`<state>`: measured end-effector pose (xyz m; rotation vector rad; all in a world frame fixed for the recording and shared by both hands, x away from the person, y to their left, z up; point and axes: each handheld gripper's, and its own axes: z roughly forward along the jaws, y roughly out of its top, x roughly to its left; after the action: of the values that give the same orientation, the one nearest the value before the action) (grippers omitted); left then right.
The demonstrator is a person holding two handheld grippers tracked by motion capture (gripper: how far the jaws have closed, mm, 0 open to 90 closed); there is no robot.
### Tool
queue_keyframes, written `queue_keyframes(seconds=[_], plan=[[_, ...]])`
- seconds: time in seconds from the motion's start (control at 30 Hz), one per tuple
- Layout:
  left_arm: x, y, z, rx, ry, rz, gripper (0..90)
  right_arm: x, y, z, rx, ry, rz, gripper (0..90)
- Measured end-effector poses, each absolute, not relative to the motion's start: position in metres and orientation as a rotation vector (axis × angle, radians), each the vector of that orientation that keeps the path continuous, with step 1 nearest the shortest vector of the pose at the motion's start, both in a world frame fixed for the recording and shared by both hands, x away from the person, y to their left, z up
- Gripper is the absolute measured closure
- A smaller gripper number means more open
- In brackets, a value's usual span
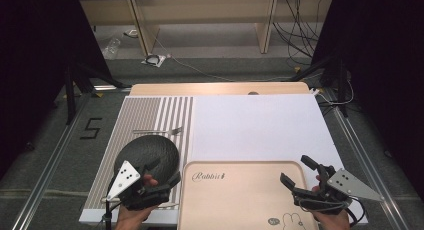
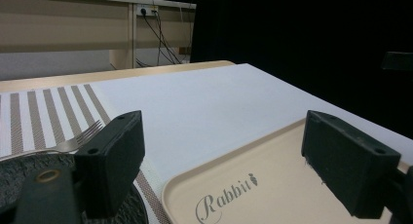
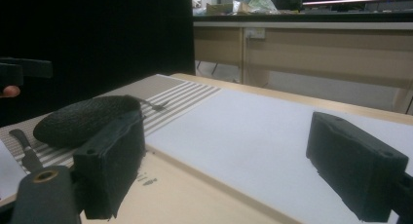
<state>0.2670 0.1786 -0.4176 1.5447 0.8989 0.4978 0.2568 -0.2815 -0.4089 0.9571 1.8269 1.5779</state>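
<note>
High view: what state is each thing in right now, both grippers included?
Left gripper: open, holding nothing, over the mat's near end.
Right gripper: open, holding nothing, over the tray's right edge.
Tray: flat on the table, nothing on it.
Round black mat: lying on the striped mat.
Fork: lying flat, partly under the round black mat.
Knife: lying flat beside the round black mat.

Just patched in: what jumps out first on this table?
The dark woven mat lying on the striped placemat at the left, with a fork just behind it. Nearer the person sits a beige tray printed "Rabbit", nothing on it. The left gripper hovers open over the mat's near edge, and the right gripper open over the tray's right rim.
</note>
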Motion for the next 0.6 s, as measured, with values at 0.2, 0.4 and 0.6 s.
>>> queue_keyframes(seconds=[0.2,0.4,0.6], plan=[[0.2668,0.1786,-0.4169,1.550,0.900,0.499,15.8,0.2569,-0.2817,-0.4086,0.953,1.822,1.584,15.1],[0.2647,0.1795,-0.4143,1.563,0.894,0.514,15.8,0.2559,-0.2815,-0.4082,0.952,1.819,1.586,15.1],[0.2657,0.1800,-0.4132,1.580,0.901,0.500,15.7,0.2560,-0.2816,-0.4082,0.957,1.814,1.590,15.2]])
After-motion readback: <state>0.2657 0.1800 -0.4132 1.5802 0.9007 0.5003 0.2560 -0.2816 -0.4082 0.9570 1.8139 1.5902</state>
